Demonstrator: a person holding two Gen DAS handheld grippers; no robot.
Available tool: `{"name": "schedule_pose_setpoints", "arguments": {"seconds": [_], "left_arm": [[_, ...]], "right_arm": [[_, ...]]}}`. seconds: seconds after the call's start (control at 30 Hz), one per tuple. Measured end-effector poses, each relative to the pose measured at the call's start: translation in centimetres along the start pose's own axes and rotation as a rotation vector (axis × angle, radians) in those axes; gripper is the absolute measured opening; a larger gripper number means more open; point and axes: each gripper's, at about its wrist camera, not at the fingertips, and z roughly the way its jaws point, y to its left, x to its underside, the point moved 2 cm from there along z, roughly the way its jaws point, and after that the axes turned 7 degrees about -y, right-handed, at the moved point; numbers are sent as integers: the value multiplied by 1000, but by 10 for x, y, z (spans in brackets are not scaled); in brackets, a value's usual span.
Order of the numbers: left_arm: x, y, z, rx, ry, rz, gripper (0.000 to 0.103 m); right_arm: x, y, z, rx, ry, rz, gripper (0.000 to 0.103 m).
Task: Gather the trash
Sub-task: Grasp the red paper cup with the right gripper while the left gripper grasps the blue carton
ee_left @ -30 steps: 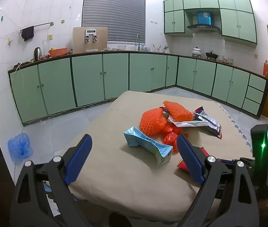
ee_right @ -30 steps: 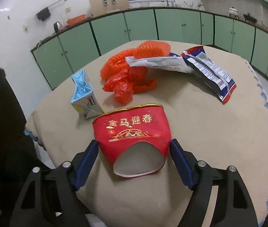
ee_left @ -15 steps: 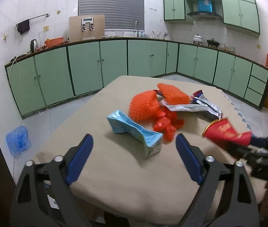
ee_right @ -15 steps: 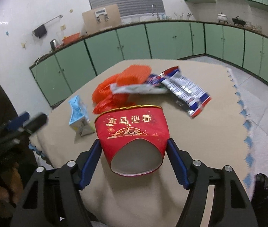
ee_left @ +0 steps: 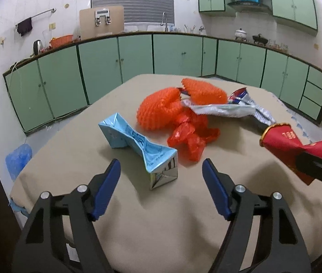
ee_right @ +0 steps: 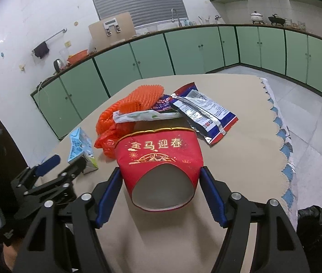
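My right gripper is shut on a red paper cup with gold lettering and holds it above the beige table; the cup also shows in the left wrist view. My left gripper is open and empty, just short of a crushed light-blue carton. Beyond it lie a red plastic bag, orange foam netting and silver snack wrappers. The carton, netting and wrappers show in the right wrist view too.
A black trash bag sits low at the right beside the table. A blue bag lies on the floor left of the table. Green cabinets line the walls.
My right gripper has lifted the red cup off the table and raised it. My left gripper has moved forward toward the blue carton and narrowed its opening.
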Motion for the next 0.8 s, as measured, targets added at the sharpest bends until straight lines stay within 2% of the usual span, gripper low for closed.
{"name": "schedule_pose_setpoints", "arguments": {"seconds": [0.13,0.2,0.27,0.5,0.8], "left_arm": [[4,3,12,3,27,-18,60],[5,6,18,17,44,-28,49],[8,7,20,32,66,-33,29],[2,12,4,43,42,-25,28],[-5,13,-18,66,59,-22,28]], "right_arm": [[-1,0,-1,0,-1,-2,68],[0,0,-2,3,-1,-3,68],[0,1,-4,4,-1,-6,68],[-3,7,-11,2,-10,-16,68],[-6,10,-26,13,-15,-21,67]]}}
